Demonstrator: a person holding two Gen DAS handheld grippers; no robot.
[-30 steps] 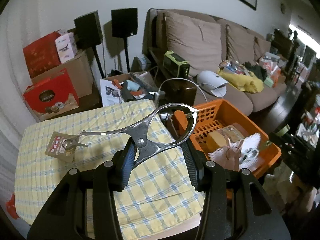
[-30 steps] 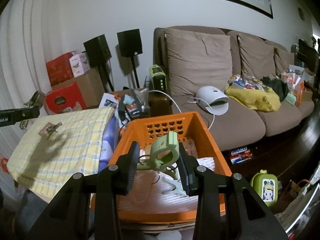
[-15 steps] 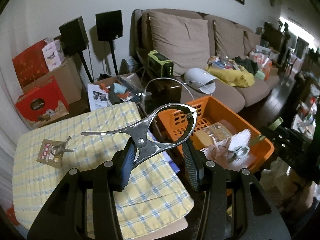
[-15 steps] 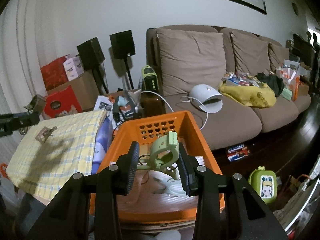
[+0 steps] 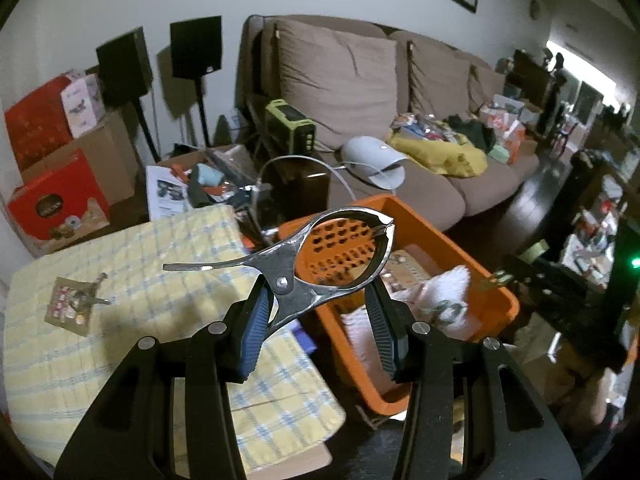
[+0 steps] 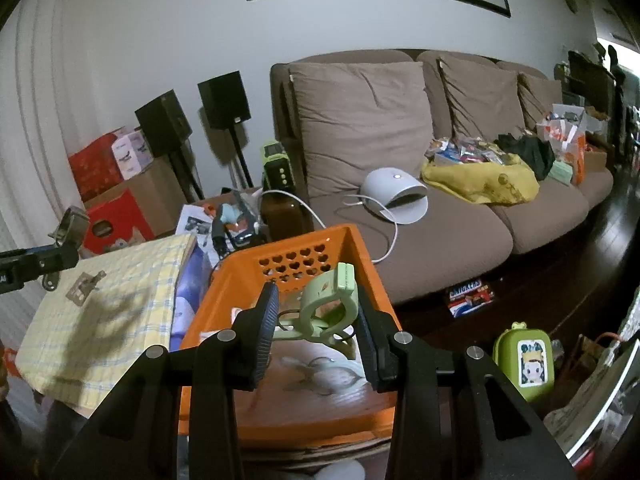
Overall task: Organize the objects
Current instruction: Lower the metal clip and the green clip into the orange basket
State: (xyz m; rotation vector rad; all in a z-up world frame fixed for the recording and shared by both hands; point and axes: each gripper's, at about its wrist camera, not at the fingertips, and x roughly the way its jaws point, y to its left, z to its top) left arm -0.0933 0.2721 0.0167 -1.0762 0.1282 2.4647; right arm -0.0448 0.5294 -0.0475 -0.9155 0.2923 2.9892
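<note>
Left gripper [image 5: 318, 320] is pinching a metal clamp [image 5: 320, 256] by one handle, near the pivot; the clamp's ring end points far-right over the near-left corner of the orange basket [image 5: 496, 300], its free handle sticking out left over the yellow checked cloth [image 5: 120, 352]. Long axis runs roughly left-right, slightly tilted. Right gripper [image 6: 316, 320] is clamped on a green plastic clip [image 6: 328, 304], held directly above the basket's interior, clip's loop upright. A small card with keys [image 5: 74, 304] sits far left on the cloth, well apart from both. Judgement: right hand is nearer a drop; left needs to shift right first.
</note>
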